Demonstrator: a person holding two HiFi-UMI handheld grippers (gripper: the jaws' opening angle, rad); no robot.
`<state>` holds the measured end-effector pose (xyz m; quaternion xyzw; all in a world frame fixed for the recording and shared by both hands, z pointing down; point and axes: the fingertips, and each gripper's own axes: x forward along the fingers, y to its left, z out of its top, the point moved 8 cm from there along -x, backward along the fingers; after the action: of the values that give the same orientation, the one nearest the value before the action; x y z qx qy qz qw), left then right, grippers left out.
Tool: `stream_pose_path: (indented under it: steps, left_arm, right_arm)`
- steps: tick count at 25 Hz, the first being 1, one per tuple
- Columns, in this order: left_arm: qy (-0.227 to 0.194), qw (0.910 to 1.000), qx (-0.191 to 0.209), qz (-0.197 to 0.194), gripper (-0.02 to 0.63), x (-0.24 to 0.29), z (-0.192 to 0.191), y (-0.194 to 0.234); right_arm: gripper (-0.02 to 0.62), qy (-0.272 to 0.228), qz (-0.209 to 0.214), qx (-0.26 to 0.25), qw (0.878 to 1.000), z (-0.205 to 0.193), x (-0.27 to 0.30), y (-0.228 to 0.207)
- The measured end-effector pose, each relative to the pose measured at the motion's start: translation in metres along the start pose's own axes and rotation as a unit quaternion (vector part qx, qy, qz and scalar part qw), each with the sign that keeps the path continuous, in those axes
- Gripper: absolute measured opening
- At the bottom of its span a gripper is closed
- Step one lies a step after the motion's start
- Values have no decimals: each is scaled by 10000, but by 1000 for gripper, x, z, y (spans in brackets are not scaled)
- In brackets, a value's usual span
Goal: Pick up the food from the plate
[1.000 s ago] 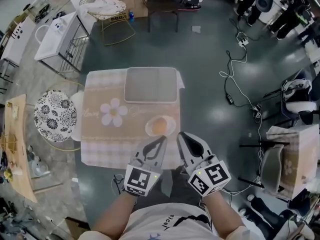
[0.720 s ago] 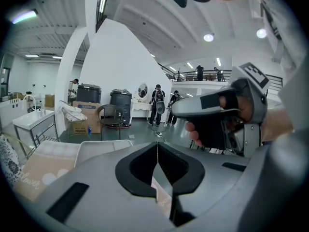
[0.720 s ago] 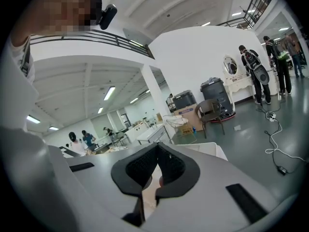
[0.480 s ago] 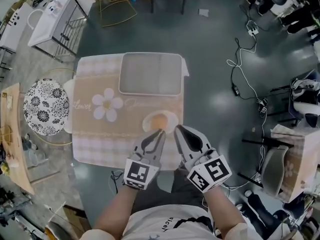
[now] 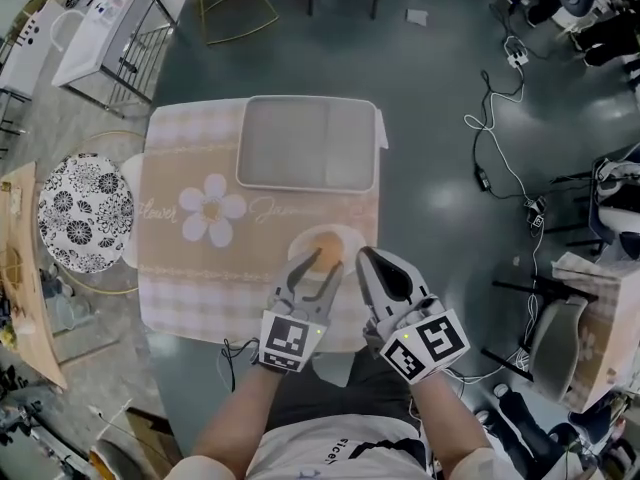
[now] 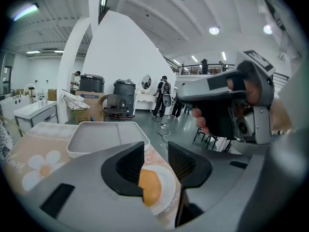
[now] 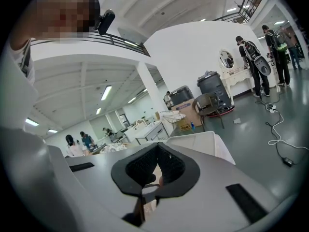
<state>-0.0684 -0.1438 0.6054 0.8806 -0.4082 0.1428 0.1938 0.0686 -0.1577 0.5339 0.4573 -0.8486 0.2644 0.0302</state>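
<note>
The left tool (image 5: 318, 262) hovers over the near edge of the white plate (image 5: 352, 236) on the bench (image 5: 180, 268). Its jaws are opening, narrowly apart, and the orange food (image 5: 325, 244) lies on the plate between them, ungripped. The right tool (image 5: 368, 264) hangs just beside, jaws closed together on nothing.

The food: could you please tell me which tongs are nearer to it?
Left. The left tongs, opening, hover at the food, which shows in their gap, ungripped; the right tongs, shut, sit off the plate, to its right.
</note>
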Motion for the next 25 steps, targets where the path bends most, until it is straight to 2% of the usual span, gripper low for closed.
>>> stream_pose_path:
  steps: [6, 12, 25]
  left_arm:
    - [103, 9997, 176, 111, 183, 16, -19, 7]
    - [460, 9972, 560, 179, 293, 32, -44, 8]
    - [775, 9926, 900, 239, 345, 59, -73, 13]
  right_arm:
    - [12, 26, 19, 30, 10000, -14, 8, -12]
    - [12, -22, 35, 59, 10000, -22, 12, -20]
    - [12, 9, -34, 42, 10000, -41, 14, -34]
